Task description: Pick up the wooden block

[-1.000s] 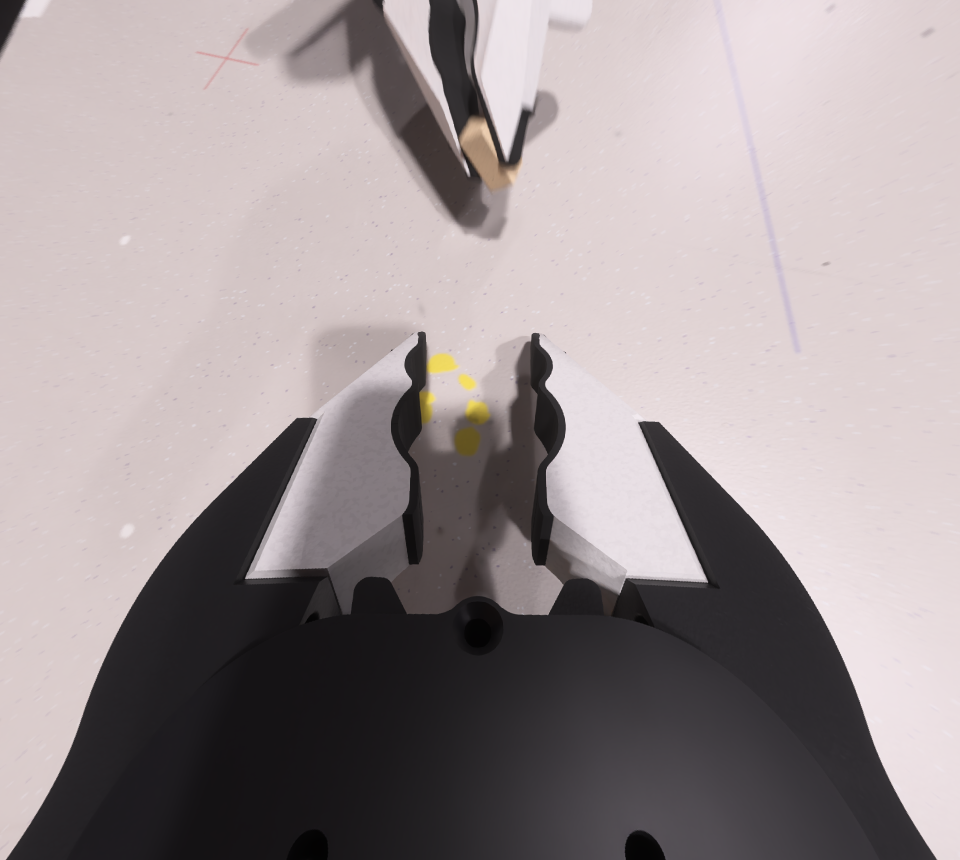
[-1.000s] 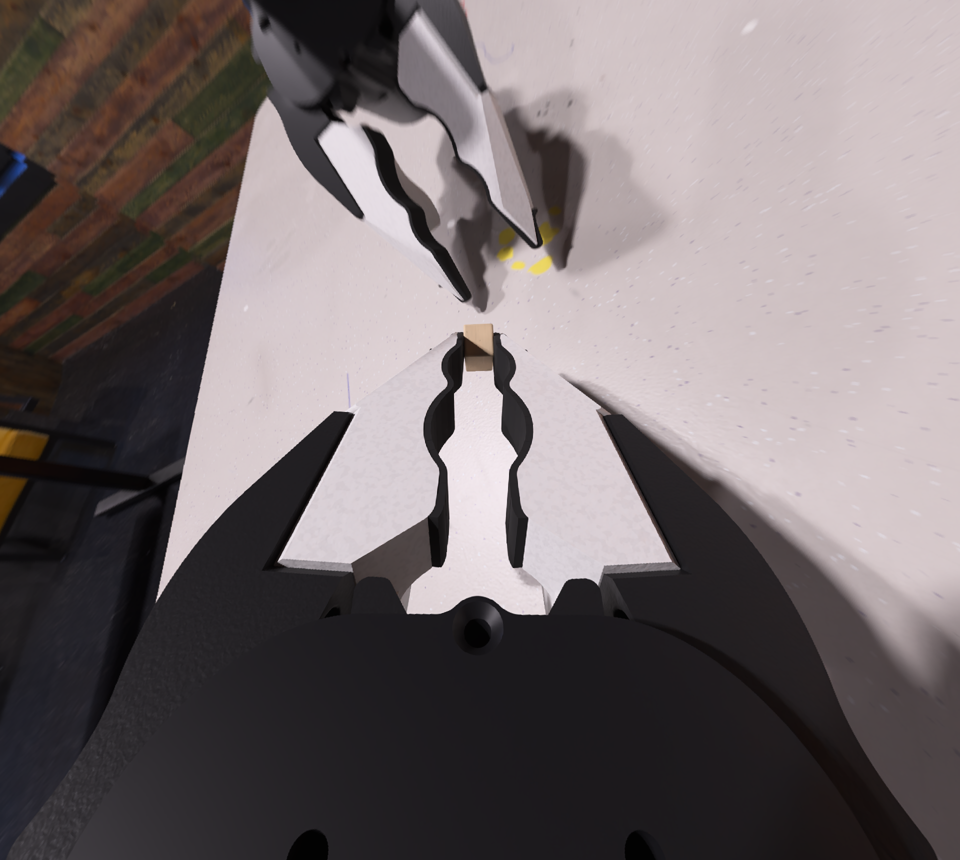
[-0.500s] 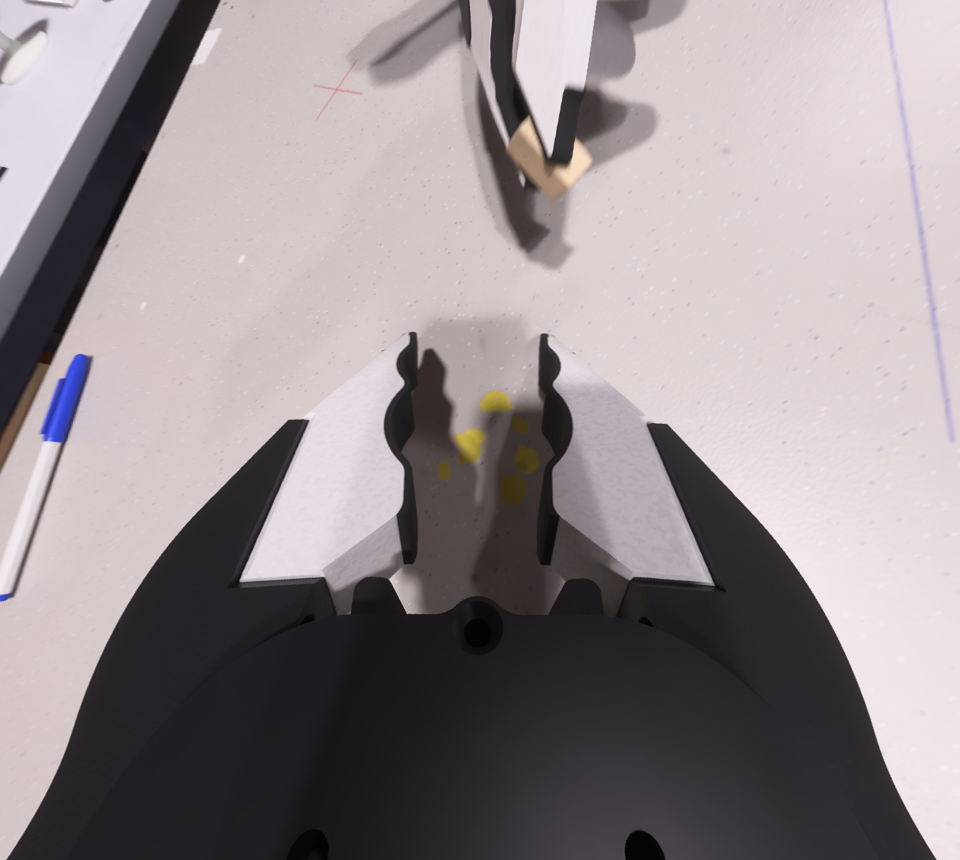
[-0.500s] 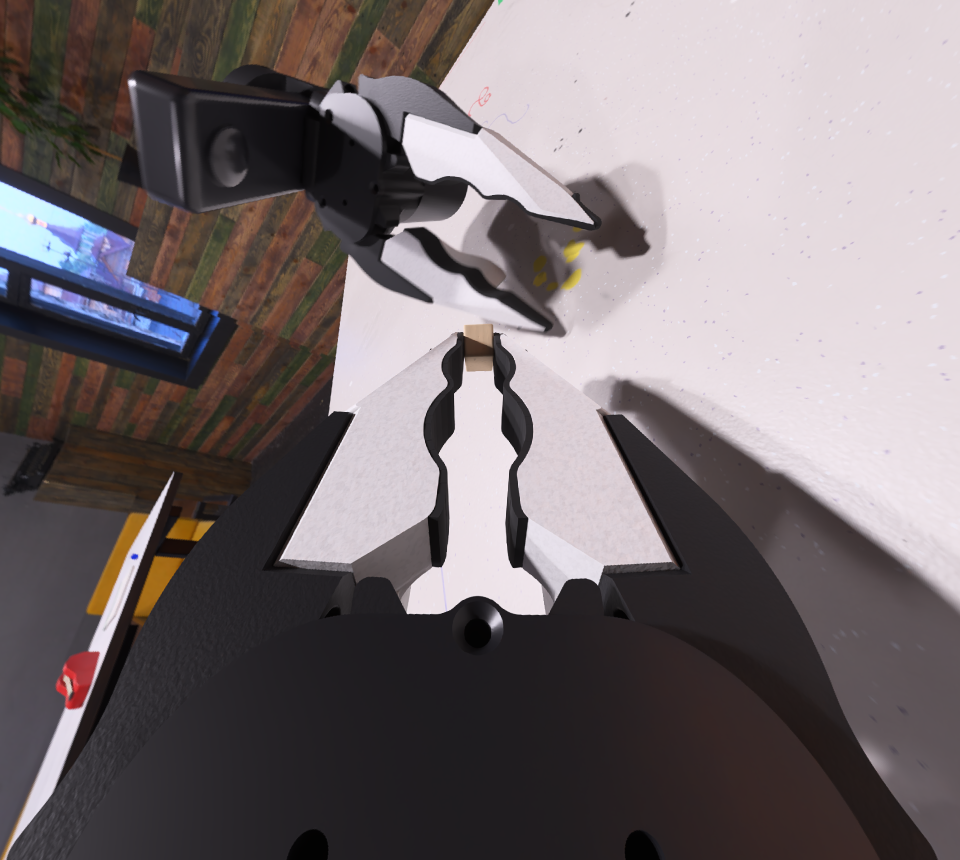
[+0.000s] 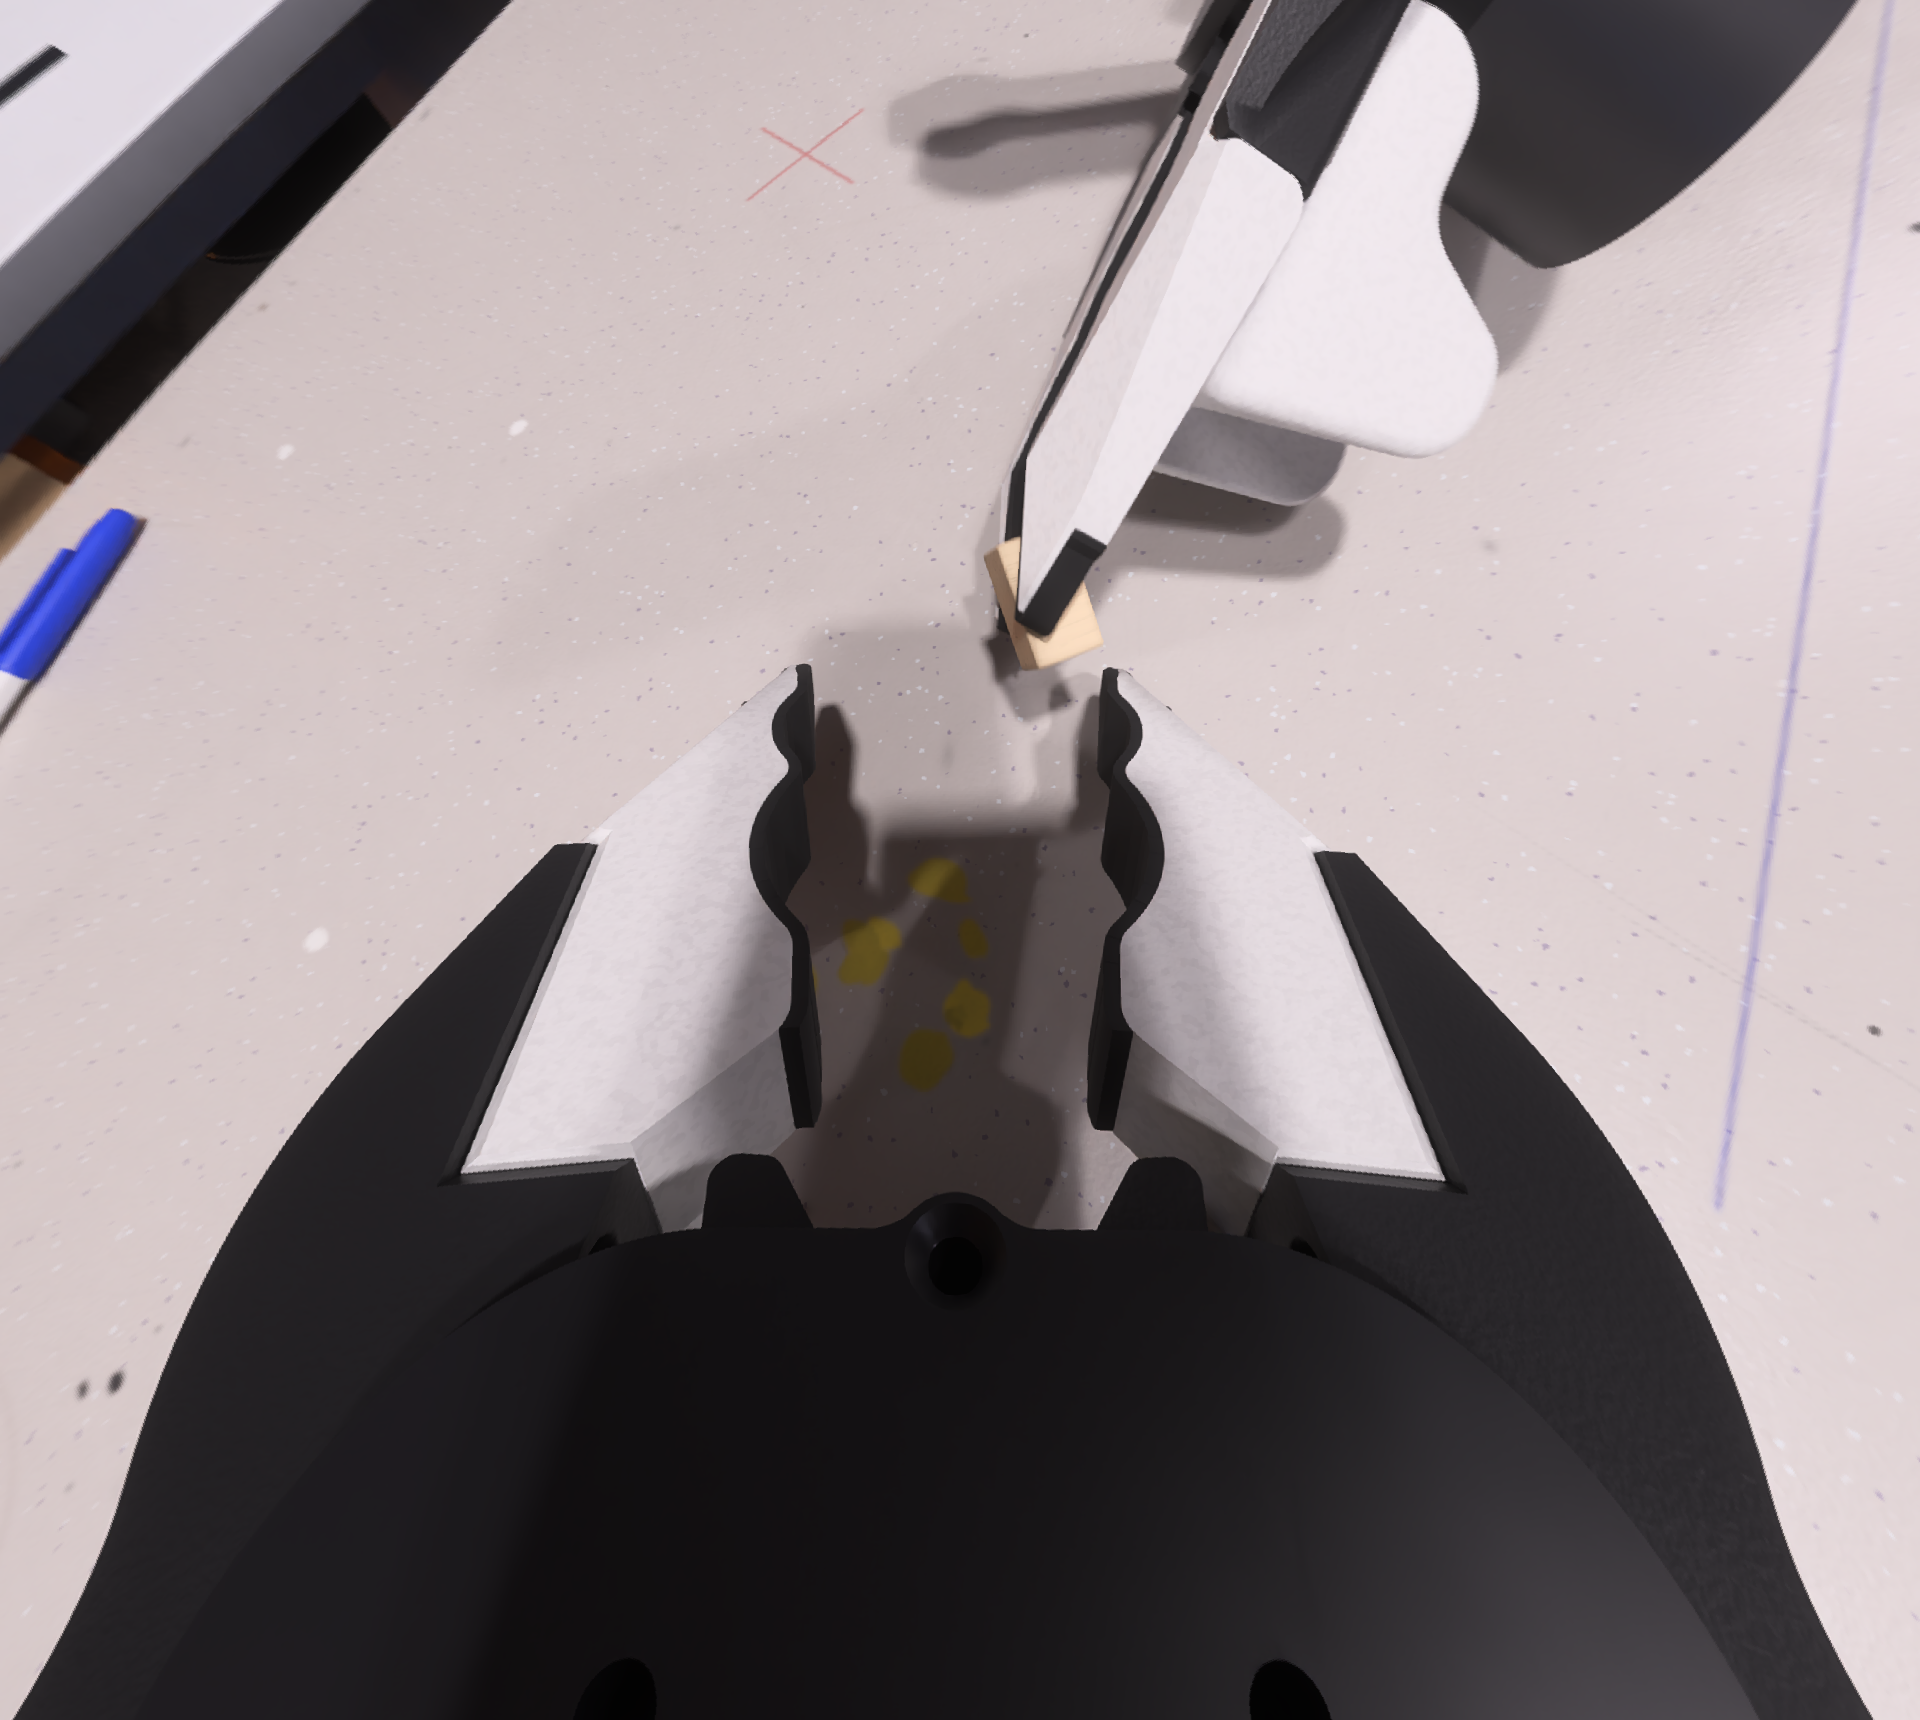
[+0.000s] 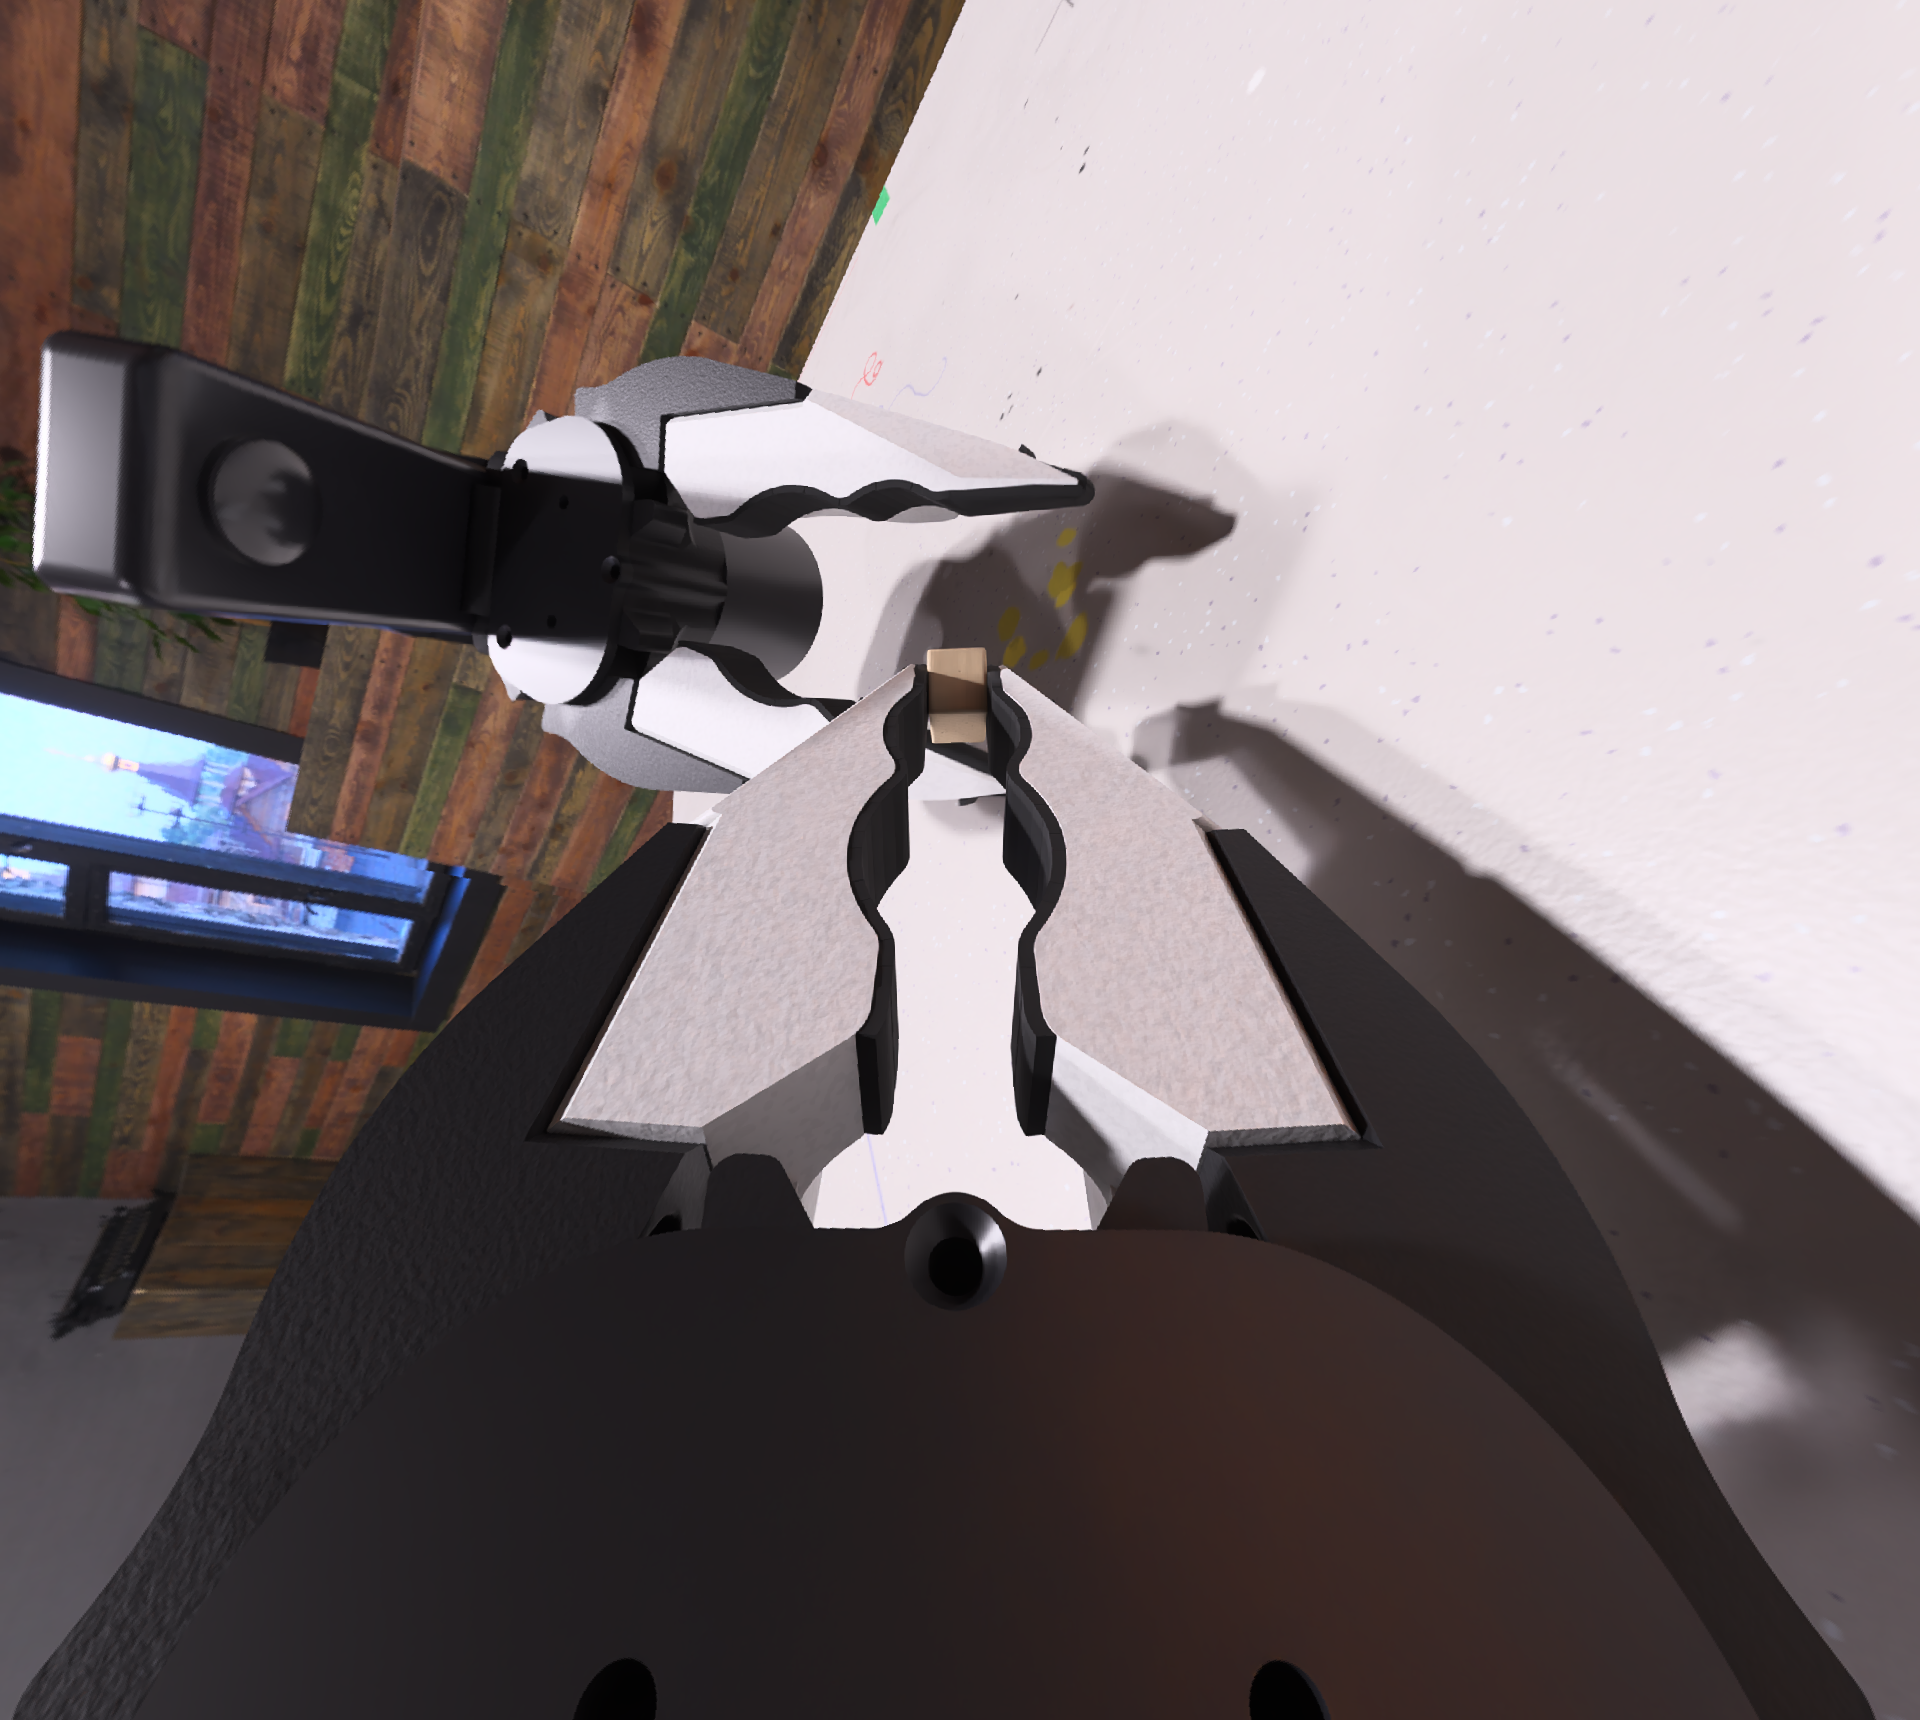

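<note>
The right gripper [image 6: 957, 702] had its jaws clamped on the wooden block [image 6: 956, 691], which sat pinched at the very fingertips, clear of the pale speckled worktop [image 6: 1507, 236]. In the left wrist view that gripper [image 5: 1042, 605] reached down from the far right, with the block [image 5: 1047, 626] just beyond the left gripper [image 5: 954, 696] and slightly right of the gap between its tips. The left gripper's jaws stood apart with nothing between them, poised above a cluster of yellow spots [image 5: 925, 974] on the worktop [image 5: 416, 631]. A thin red cross [image 5: 806, 154] was marked farther off to the left, a blue pen [image 5: 47, 595] lay at the left edge, and a thin blue line [image 5: 1803, 590] ran along the right. In the right wrist view the left gripper [image 6: 1039, 491] hung sideways just beyond the block, before a wooden plank wall [image 6: 416, 112].
</note>
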You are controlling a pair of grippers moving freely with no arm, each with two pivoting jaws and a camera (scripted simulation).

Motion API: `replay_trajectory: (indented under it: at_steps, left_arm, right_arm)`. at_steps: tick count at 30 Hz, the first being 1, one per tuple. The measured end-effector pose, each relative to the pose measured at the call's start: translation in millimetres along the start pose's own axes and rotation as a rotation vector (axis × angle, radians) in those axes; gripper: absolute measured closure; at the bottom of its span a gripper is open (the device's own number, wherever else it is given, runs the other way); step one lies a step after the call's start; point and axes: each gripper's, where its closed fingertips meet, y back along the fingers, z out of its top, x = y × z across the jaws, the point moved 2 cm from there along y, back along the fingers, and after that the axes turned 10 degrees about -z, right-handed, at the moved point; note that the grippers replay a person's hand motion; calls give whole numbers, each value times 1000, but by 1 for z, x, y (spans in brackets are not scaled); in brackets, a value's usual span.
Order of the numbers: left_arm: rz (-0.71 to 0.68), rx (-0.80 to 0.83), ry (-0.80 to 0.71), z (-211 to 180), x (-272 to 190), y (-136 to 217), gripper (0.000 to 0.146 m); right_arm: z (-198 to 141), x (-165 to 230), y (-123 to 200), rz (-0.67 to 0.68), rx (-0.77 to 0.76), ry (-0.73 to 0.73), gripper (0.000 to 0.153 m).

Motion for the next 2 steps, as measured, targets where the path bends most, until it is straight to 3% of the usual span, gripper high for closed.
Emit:
replay_trajectory:
  at_steps: [2]
  left_arm:
    - [35, 11, -17, 0, 0, -1, 95]
  right_arm:
    - [-4, 1, -3, 5, 10, -15, 142]
